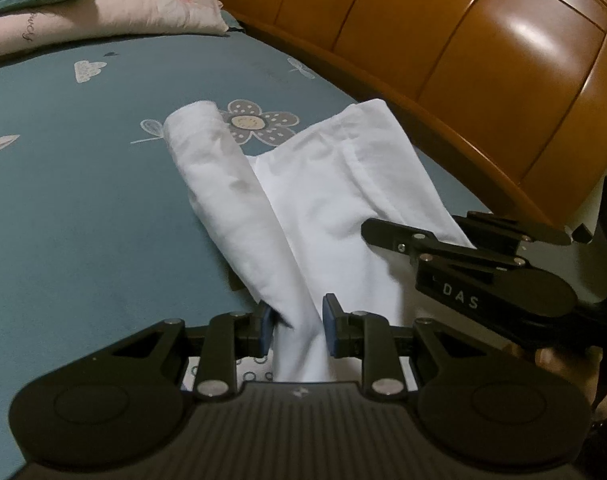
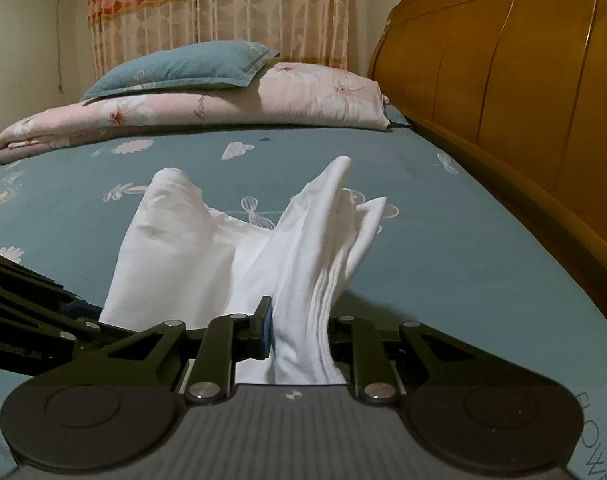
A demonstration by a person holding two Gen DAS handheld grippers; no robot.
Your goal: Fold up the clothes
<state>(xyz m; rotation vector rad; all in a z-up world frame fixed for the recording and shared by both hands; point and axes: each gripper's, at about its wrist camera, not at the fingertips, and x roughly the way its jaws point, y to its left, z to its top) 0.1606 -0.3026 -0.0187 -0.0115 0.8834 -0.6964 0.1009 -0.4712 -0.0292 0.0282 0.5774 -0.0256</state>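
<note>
The left gripper (image 1: 297,330) and, beside it, the right gripper (image 2: 301,334) each have fingers clamped on the white garment (image 1: 323,200), which trails onto the bed (image 1: 83,220) (both grips look bunched), so uneven pulling could skew the fold.

Left claw (image 1: 299,330): matte black body, ribbed grey centre plate with a small white logo, two round black side housings with raised discs, jointed black link arms, silver screws at the pivots, blue pads (image 1: 330,330) on black fingers.

Right claw (image 2: 299,334): same build; one blue pad (image 2: 266,330) visible, the other hidden. Seen from the left camera, its housing bears white letters, apparently "DAS", partly cut off.
</note>
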